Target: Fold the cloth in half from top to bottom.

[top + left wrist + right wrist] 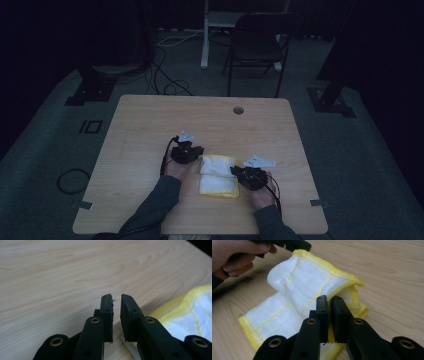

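A white cloth with yellow edging lies folded on the wooden table near its front edge. My left gripper sits at the cloth's left edge. In the left gripper view its jaws stand a narrow gap apart with nothing between them, over bare wood, and the cloth lies to their right. My right gripper is at the cloth's right edge. In the right gripper view its jaws are nearly together on the cloth's yellow hem, where the upper layer curls up. The other hand is at the far side.
A round cable hole is near the table's far edge. A dark chair and a white post stand beyond the table, with cables on the floor. Bare wood surrounds the cloth.
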`<control>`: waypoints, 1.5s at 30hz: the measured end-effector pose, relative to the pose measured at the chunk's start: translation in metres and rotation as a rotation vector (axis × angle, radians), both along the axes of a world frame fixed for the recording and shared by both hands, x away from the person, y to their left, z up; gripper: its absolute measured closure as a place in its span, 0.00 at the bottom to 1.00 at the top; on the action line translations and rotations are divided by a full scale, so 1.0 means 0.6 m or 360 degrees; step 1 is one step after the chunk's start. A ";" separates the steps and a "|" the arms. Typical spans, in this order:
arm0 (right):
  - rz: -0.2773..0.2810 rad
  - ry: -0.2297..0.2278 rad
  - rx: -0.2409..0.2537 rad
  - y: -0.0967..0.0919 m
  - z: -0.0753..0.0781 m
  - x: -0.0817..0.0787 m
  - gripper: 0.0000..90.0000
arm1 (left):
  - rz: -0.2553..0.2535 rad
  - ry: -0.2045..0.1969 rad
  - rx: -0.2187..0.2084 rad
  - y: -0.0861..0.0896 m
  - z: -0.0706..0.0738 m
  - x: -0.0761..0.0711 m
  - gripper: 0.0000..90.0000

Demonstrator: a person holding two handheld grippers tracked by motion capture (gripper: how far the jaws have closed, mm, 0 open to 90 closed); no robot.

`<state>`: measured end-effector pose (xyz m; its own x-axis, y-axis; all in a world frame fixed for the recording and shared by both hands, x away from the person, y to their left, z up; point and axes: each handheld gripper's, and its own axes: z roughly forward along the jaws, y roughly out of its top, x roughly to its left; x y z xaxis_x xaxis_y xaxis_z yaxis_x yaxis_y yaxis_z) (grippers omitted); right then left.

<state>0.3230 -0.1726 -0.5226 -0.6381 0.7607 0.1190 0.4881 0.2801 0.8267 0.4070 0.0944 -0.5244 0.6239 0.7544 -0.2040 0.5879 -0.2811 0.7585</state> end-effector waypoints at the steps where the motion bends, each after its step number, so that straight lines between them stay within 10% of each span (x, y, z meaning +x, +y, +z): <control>1: 0.0000 0.0000 0.0002 0.000 0.000 0.000 0.94 | -0.0016 -0.0002 -0.0001 -0.002 -0.001 -0.002 0.89; 28: -0.0078 -0.0084 0.0137 -0.054 0.033 -0.013 0.74 | -0.0188 -0.0057 -0.0105 0.005 0.015 -0.092 0.85; 45: -0.0140 -0.0063 0.0129 -0.064 0.030 -0.007 0.73 | -0.0251 -0.0018 -0.0039 0.015 -0.007 -0.137 0.83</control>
